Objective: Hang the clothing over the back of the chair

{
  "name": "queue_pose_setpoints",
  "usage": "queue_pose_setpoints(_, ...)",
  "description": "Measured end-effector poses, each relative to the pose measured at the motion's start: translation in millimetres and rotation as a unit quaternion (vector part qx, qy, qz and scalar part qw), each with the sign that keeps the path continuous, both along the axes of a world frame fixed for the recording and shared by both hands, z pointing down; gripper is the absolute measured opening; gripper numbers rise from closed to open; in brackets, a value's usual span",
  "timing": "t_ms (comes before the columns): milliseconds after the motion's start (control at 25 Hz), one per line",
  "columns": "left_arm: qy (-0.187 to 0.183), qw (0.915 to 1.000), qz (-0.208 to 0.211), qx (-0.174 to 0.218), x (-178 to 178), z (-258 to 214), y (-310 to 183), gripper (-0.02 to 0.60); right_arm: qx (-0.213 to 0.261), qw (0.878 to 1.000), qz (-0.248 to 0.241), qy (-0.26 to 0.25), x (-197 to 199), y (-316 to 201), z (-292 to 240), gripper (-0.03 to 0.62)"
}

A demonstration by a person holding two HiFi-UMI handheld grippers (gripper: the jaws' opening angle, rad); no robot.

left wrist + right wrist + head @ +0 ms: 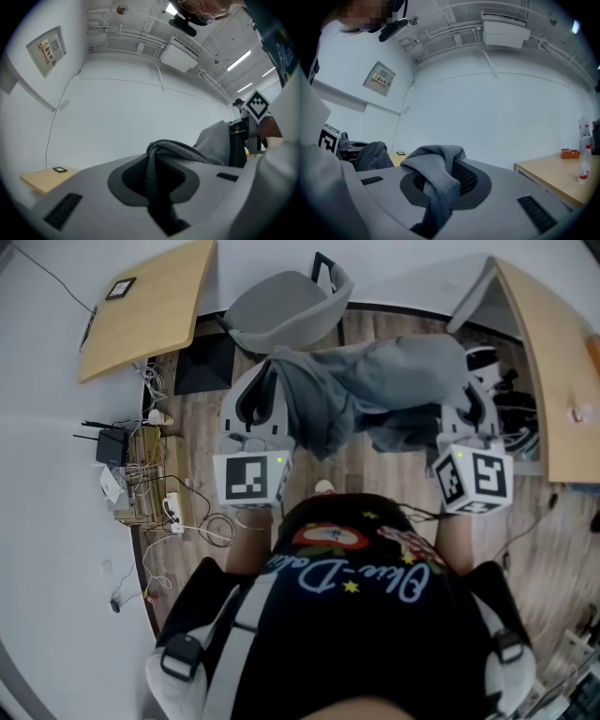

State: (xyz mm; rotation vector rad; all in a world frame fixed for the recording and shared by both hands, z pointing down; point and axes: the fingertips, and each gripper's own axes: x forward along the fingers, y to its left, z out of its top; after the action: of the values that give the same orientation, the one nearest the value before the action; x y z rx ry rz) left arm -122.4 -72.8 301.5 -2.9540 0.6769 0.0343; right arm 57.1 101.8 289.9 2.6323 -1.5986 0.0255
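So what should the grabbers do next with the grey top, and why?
Probably carry the top forward, spread wide, until it is above the back of the chair. The left gripper and the right gripper are each clamped on a bunch of it. It hangs in the air between them, and the chair just ahead has nothing on it yet.

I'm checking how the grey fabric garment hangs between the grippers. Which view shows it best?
The head view: the grey fabric garment stretches from the left gripper to the right gripper. Each gripper view shows mainly the pinched fold between its own jaws.
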Motion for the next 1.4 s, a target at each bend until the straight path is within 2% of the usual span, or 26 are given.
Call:
queue_pose_setpoints(320, -0.014, 0.9997, -0.019, -0.002, 18.0, 0.3, -13.8, 0.040, 0.000, 1.000, -0.019, -0.006, 27.1, -21.8, -0.8, 0.038)
queue_pose_setpoints(640, -0.013, 0.9969, -0.077, 0.006, 26.5, -5.6, -12.2, 0.040, 0.007, 0.997, -0.078, -0.008, 54.9, -45.5, -2.9, 0.038)
queue_pose_setpoints(1000, -0.031, 0.9890, -0.145, -0.003, 52.8, -3.5, -8.9, 0.040, 0.001, 0.988, -0.151, -0.019, 97.8, -73.8, -1.2, 0.038)
queue_pose_setpoints(1400, -0.047, 0.9836, -0.174, 0.003, 105.0, -2.7, -6.9, 0.040, 0.002, 0.982, -0.188, -0.025, 153.7, -88.2, 1.8, 0.038)
